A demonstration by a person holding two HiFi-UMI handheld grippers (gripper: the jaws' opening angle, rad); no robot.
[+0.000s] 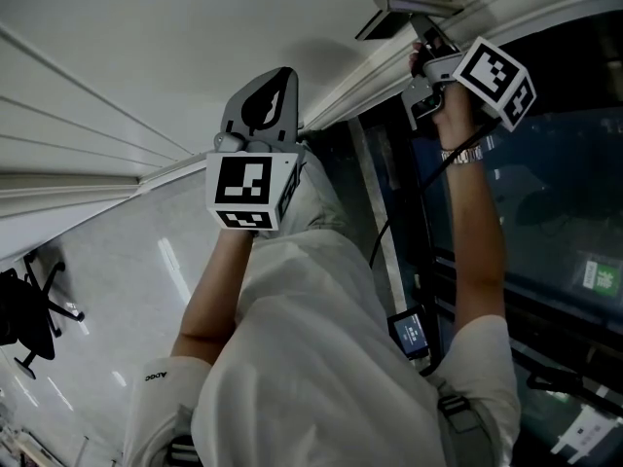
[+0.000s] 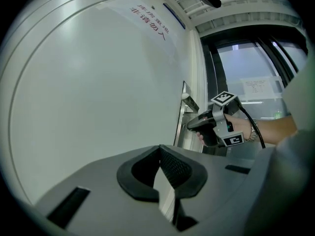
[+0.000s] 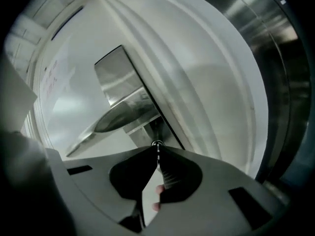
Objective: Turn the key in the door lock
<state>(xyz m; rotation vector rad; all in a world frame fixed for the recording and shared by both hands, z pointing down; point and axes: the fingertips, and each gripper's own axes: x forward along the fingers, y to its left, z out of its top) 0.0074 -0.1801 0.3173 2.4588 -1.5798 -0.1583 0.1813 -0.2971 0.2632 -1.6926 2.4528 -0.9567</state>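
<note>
Stands at a white door (image 2: pixel 98 82) with tongs in each hand. Grips the key (image 3: pixel 158 154) with the right tongs (image 3: pixel 157 150): clenched on it, the two ribbed pads pressed on a thin bright strip seen only edge-on. Has the far end of the key at the small round lock (image 3: pixel 157 143), just below the metal door handle (image 3: pixel 123 117) and its plate (image 3: pixel 114 75); cannot tell how deep the key sits in the lock. Shows a fingertip (image 3: pixel 156 206) behind the pads, in the gap at the root of these tongs. Wears a wristwatch (image 1: pixel 465 154) on the right arm, with a black cable (image 1: pixel 389 212) hanging down along the forearm. Holds the left tongs (image 2: pixel 158 147) clenched too, but on nothing, tips together in front of the plain face of the door, well apart from the lock and the handle. From the left gripper view, looks along the door toward the right tongs at the edge of the door, just beside the handle. Some red writing (image 2: pixel 150 18) on the door near its frame, too slanted to read. Beside the door, on the lock side, a dark glass panel (image 2: pixel 246 82). In the head view, a black office chair (image 1: pixel 29 319) on the pale floor (image 1: pixel 117 290), far from both hands.
</note>
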